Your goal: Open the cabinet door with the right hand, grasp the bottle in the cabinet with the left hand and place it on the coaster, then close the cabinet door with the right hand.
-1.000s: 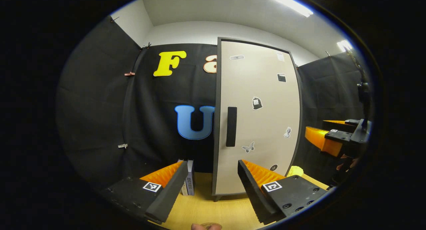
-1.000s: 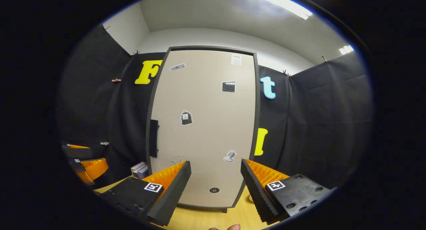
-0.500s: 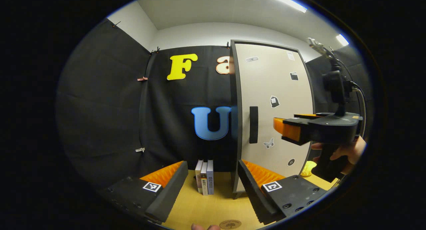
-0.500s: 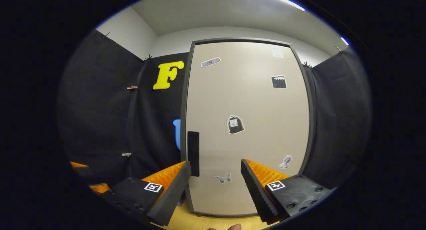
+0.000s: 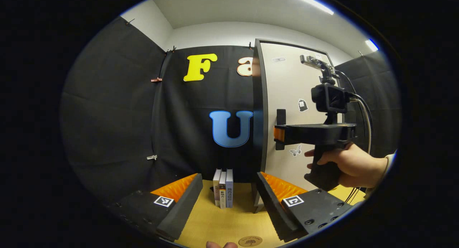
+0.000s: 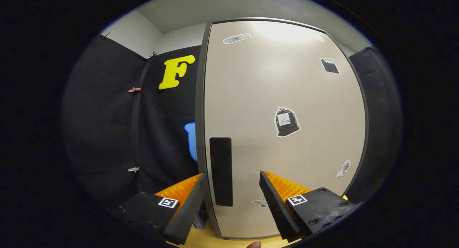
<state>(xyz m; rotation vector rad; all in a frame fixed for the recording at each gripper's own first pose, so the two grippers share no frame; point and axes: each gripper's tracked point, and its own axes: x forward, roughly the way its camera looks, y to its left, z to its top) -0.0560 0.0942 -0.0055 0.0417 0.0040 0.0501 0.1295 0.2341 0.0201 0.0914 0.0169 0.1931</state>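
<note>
Since 1 s ago the right gripper [image 6: 232,201] has closed in on the cabinet door [image 6: 287,97], whose panel now looms much larger in the right gripper view, and its handle [image 6: 221,171] now sits between the spread fingers, nearer the left one. Seen from the left gripper view, the same tool [image 5: 279,134] is level with the handle [image 5: 281,116], held by a hand [image 5: 349,165]; contact cannot be told. Left gripper [image 5: 228,205] hangs back above the table [image 5: 233,223], fingers spread and empty, with 3 books [image 5: 223,192] ahead and the coaster [image 5: 250,241] at the lower edge. Door is shut, so the bottle is hidden behind it. Progress, by judgement: step 1 of 3 is only at the approach; opening, bottle transfer and closing all remain.
</note>
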